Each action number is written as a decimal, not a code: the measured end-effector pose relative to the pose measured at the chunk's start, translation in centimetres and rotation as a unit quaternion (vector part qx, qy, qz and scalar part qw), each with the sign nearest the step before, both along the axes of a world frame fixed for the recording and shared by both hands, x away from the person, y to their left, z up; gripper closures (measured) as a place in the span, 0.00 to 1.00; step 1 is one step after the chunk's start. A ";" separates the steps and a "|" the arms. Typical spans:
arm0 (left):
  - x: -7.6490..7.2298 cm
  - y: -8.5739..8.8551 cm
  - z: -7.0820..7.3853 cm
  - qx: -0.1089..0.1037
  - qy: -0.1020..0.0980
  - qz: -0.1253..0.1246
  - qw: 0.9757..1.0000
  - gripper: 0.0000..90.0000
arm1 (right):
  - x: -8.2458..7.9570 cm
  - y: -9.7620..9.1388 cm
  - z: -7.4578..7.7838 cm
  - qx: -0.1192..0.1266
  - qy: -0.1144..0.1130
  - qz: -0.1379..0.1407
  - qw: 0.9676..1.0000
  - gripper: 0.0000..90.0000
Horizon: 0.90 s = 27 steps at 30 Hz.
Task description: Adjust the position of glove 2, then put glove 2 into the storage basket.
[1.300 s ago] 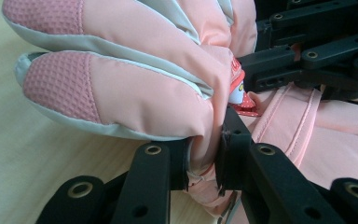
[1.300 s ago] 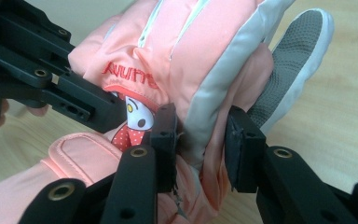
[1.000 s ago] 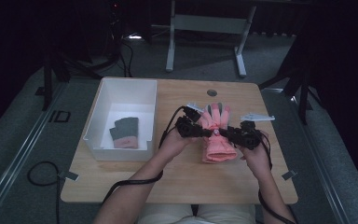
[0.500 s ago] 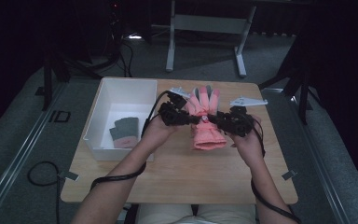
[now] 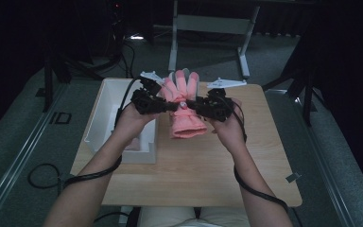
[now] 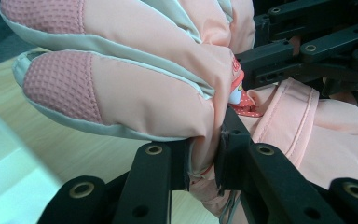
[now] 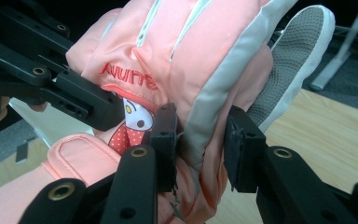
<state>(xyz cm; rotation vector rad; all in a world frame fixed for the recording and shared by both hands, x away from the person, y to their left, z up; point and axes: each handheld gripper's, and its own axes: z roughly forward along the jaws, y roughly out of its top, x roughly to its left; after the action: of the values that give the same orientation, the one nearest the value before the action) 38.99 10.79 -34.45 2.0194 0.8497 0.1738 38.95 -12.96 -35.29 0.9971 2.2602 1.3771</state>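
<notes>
A pink padded glove (image 5: 184, 106) with grey trim hangs in the air above the wooden table (image 5: 208, 165), fingers pointing away from me. My left gripper (image 5: 175, 107) is shut on the glove's left edge (image 6: 200, 154), its jaws pinching the fabric. My right gripper (image 5: 189, 105) is shut on the glove's right edge (image 7: 200, 140), where the grey side strip runs. A small cartoon patch (image 7: 135, 119) and red stitched lettering show on the back of the glove. The cuff (image 5: 188, 130) hangs toward me.
A white bin (image 5: 118, 118) stands on the table's left side, partly behind my left forearm. Cables trail from both grippers off the table's near edge. A metal stand (image 5: 208, 28) rises beyond the far edge. Bare wood lies in front of the glove.
Both grippers have lifted the glove up off the table and carried it away from me, toward the far edge and slightly left. The grips look unchanged.
</notes>
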 end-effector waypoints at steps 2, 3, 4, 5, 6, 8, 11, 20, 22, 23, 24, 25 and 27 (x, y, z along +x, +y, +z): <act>-0.2 0.9 0.2 -0.001 0.000 0.006 1.000 0.86 | 0.2 1.0 0.3 -0.003 -0.002 0.008 1.000 0.75; -0.3 1.8 0.3 -0.003 0.000 0.014 1.000 0.86 | 0.3 1.4 0.4 -0.003 -0.002 0.010 1.000 0.75; -0.3 2.2 0.3 -0.003 0.001 0.017 1.000 0.86 | 0.4 2.3 0.6 -0.004 -0.002 0.015 1.000 0.75; -0.4 3.0 0.4 -0.006 0.002 0.022 1.000 0.86 | 0.5 2.7 0.7 -0.005 -0.003 0.018 1.000 0.75; -0.4 3.3 0.4 -0.008 0.003 0.025 1.000 0.86 | 0.6 3.5 0.8 -0.006 -0.002 0.023 1.000 0.75; -0.5 4.1 0.5 -0.008 0.002 0.031 0.999 0.86 | 0.7 3.8 0.9 -0.007 -0.001 0.024 1.000 0.75; -0.9 6.8 0.8 -0.004 0.003 0.052 0.999 0.86 | 1.2 6.7 1.1 -0.009 -0.001 0.041 0.999 0.75; -1.2 11.6 0.0 0.004 0.011 0.085 0.996 0.86 | 2.3 12.3 0.4 -0.012 0.008 0.074 0.997 0.75; -1.1 12.5 -0.4 0.003 0.015 0.091 0.996 0.86 | 2.6 13.2 0.1 -0.010 0.013 0.077 0.997 0.75; -1.0 13.1 -0.7 0.003 0.018 0.094 0.995 0.86 | 2.8 13.7 -0.2 -0.011 0.016 0.077 0.997 0.75; -0.9 13.5 -1.0 0.001 0.021 0.097 0.995 0.86 | 3.0 14.4 -0.4 -0.013 0.017 0.079 0.997 0.75; -0.8 13.9 -1.3 -0.001 0.024 0.099 0.995 0.86 | 3.2 14.9 -0.7 -0.015 0.020 0.081 0.996 0.75; -0.6 14.5 -1.9 0.000 0.029 0.107 0.994 0.86 | 3.5 15.7 -1.1 -0.018 0.027 0.084 0.996 0.75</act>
<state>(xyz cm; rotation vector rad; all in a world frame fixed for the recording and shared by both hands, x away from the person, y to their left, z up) 38.34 25.31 -36.37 1.9391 1.1035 0.2365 42.47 2.71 -36.41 0.8590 2.4483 1.3852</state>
